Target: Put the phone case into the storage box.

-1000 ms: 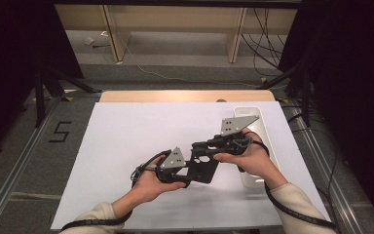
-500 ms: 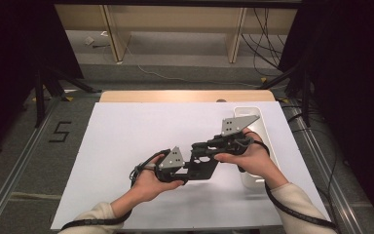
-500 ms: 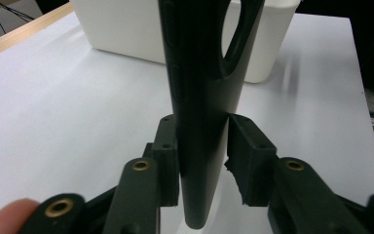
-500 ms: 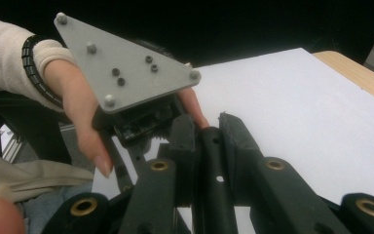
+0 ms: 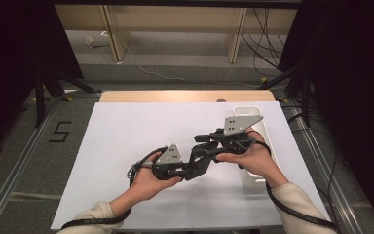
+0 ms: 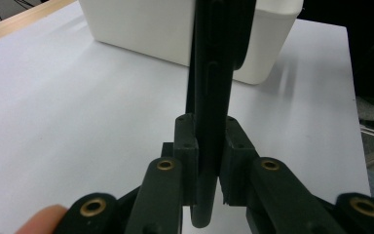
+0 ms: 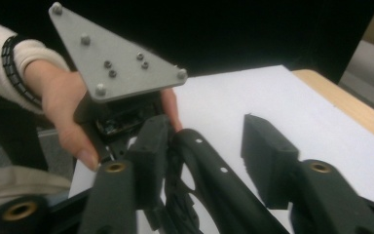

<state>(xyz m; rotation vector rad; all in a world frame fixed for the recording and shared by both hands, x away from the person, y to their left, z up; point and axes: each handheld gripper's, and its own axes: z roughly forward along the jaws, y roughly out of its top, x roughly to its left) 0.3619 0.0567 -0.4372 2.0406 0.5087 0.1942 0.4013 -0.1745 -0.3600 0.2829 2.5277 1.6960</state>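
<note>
- The left gripper (image 5: 187, 168) is clamped on a flat black plastic part with holes (image 5: 200, 160). In the left gripper view its two pads (image 6: 187, 161) press on both faces of that part (image 6: 214, 97), which stands on edge between them and rises past their tips.
- The right gripper (image 5: 202, 146) has just been opening. In the right gripper view its jaws stand apart; the black part (image 7: 209, 180) lies against the left pad (image 7: 148, 151), while the right pad (image 7: 268, 156) is clear of it.
- The two grippers meet tip to tip above the white sheet covering the table (image 5: 126, 146), the black part bridging them.
- A white rectangular plastic bin (image 5: 246, 111) stands on the sheet just beyond and under the right hand (image 5: 253, 158). In the left gripper view the bin (image 6: 141, 24) sits straight ahead of the jaws, behind the held part.
- What lies inside the bin cannot be told: the hand and gripper cover much of it from above.
- The left hand (image 5: 148, 180) wraps its gripper from below.
</note>
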